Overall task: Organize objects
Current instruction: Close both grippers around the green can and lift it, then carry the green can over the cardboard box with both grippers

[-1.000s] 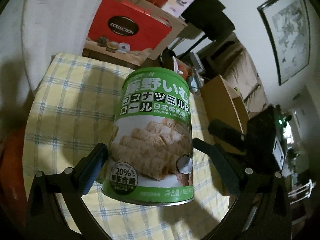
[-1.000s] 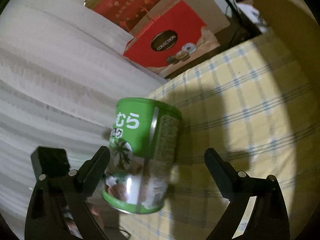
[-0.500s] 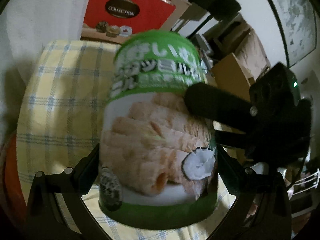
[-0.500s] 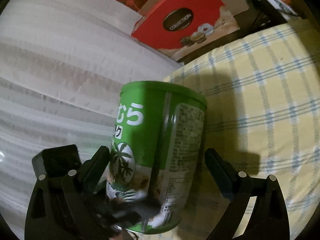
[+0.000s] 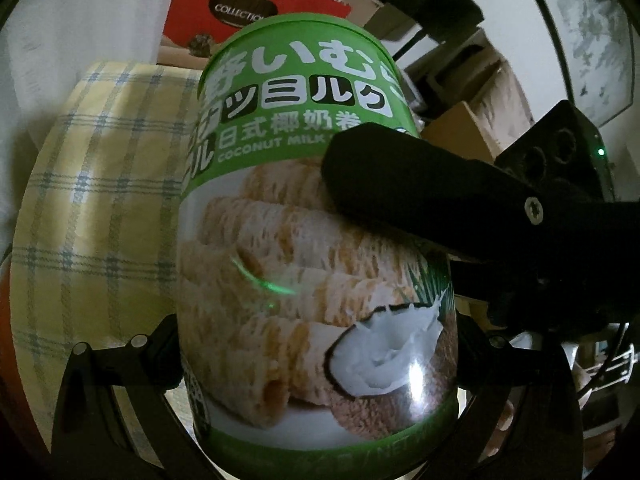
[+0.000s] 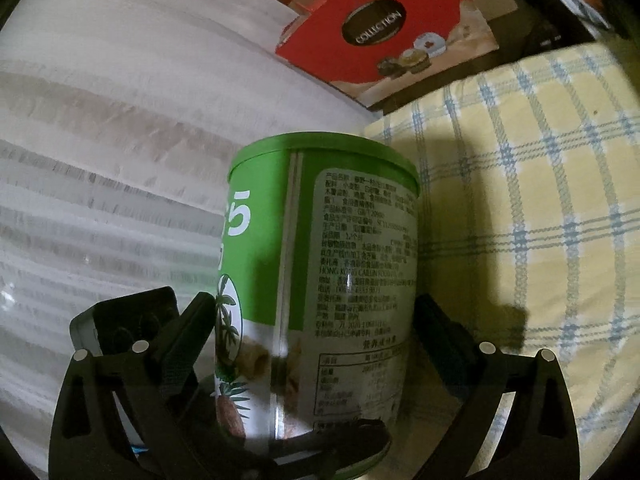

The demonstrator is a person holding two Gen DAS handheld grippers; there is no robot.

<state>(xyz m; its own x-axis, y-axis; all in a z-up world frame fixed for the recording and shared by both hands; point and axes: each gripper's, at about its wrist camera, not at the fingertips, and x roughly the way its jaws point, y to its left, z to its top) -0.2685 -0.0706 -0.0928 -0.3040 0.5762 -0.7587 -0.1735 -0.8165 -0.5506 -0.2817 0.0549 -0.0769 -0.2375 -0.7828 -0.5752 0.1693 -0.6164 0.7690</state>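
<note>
A green and white can of coconut milk rolls [image 5: 316, 264] stands upright on the yellow checked cloth [image 5: 96, 208]. It fills both views and shows its label side in the right wrist view [image 6: 320, 312]. My left gripper [image 5: 316, 344] has its fingers against the can's two sides low down. My right gripper [image 6: 312, 324] also has a finger on each side of the can. One right gripper finger [image 5: 420, 184] crosses the can's front in the left wrist view.
A red COLLECTION gift box [image 6: 384, 36] stands behind the cloth-covered surface. White curtain [image 6: 120, 128] hangs on the left. Cardboard boxes [image 5: 480, 120] and a framed picture [image 5: 592, 40] are to the right.
Both grippers have moved in toward the can, which now looks much larger. Their fingers have closed from wide apart to touching its sides.
</note>
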